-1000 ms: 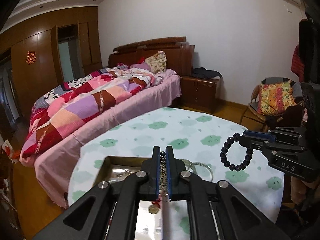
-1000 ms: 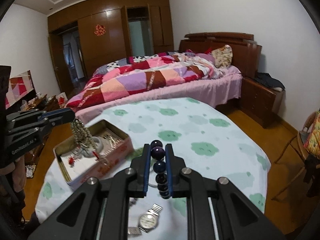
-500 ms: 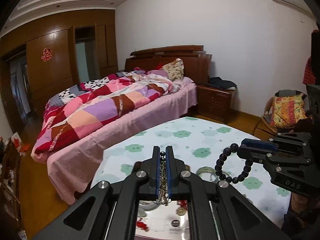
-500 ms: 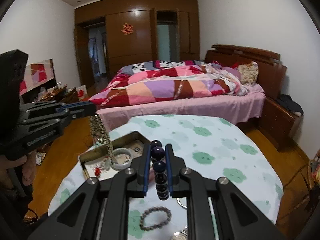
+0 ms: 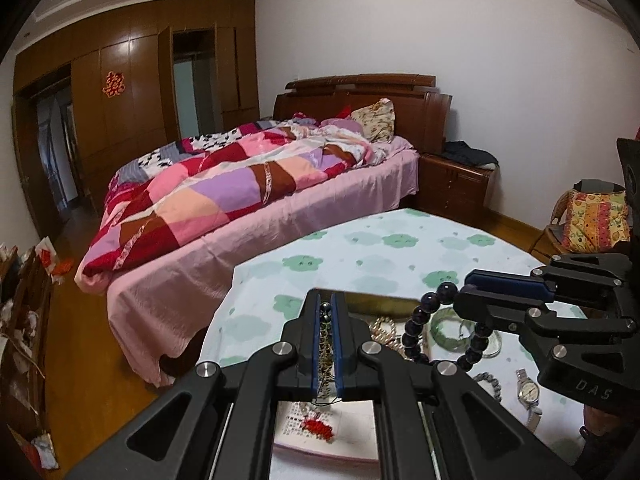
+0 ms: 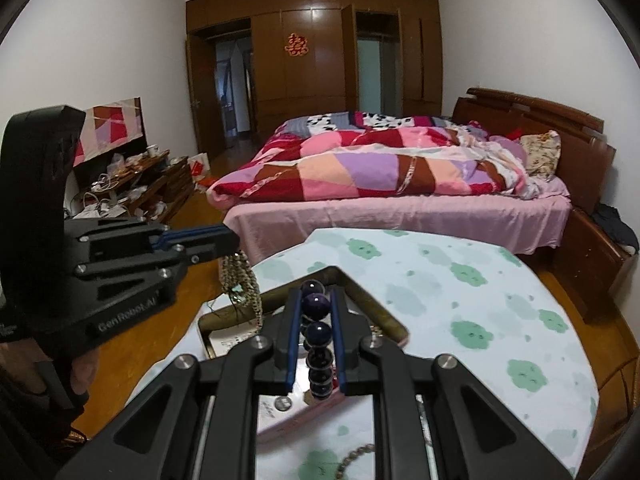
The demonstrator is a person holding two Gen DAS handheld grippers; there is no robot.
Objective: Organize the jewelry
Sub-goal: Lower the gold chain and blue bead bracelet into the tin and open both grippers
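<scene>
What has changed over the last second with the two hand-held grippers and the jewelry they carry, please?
Both have travelled across the table until they hang over the tin box. The left hand-held gripper brought its small-bead necklace along, the right hand-held gripper its dark bead bracelet. Nothing was picked up or released; both grips stayed shut, and the wristwatch kept its place.

Tin box (image 5: 372,300): near half hidden under left gripper (image 5: 328,344); contents mostly unreadable. Beaded chain (image 5: 326,350) between pads, a thin sliver visible. Wristwatch (image 5: 527,390) dial too small to read. Brown bracelet (image 6: 356,454) cut by bottom edge.
</scene>
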